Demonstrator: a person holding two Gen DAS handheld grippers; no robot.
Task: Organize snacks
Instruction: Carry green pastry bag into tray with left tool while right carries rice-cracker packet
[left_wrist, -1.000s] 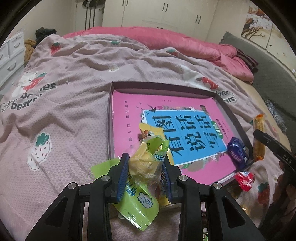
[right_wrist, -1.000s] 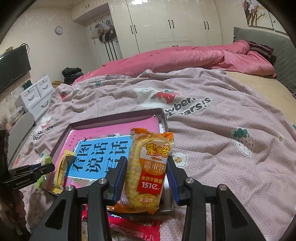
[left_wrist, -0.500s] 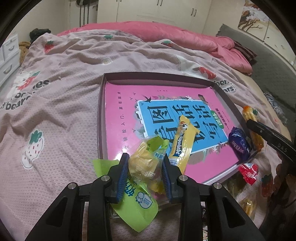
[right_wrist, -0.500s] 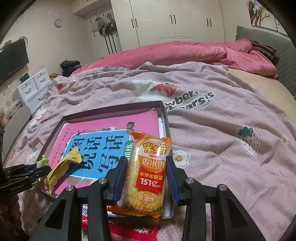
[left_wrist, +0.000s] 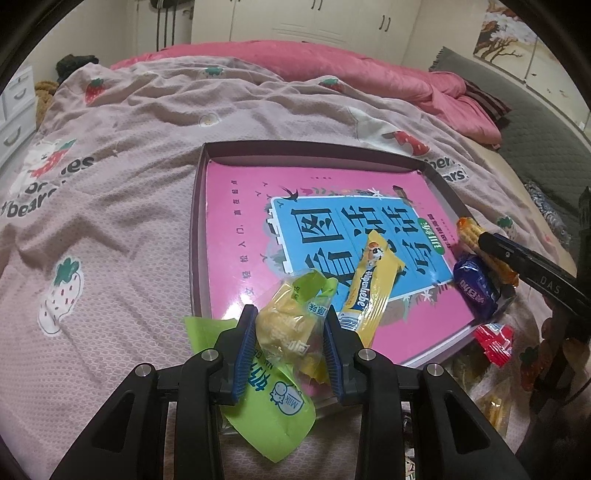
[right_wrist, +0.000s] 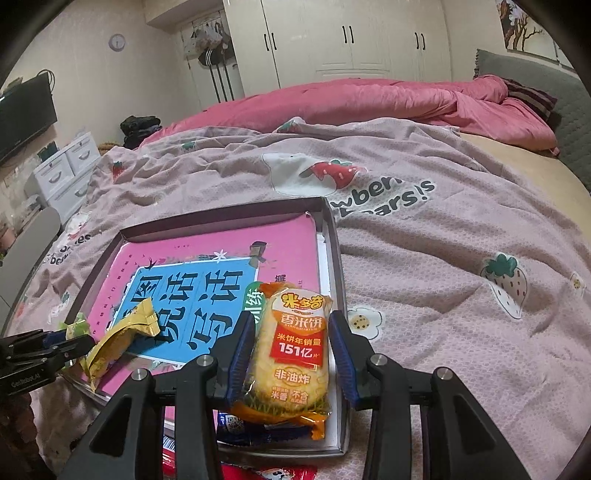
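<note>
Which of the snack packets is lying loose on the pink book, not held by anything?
The long yellow snack stick, lying slantwise across the blue title panel of the pink book. The others are clamped in a hand-held gripper or sit off the book.

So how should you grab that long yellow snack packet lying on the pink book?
Probably across its narrow width near the middle, coming down from above. The long yellow packet lies flat and slanted on the pink book, so the jaws would need turning to straddle its long sides. Its ends are thin and crinkly, so they'd likely slip.
</note>
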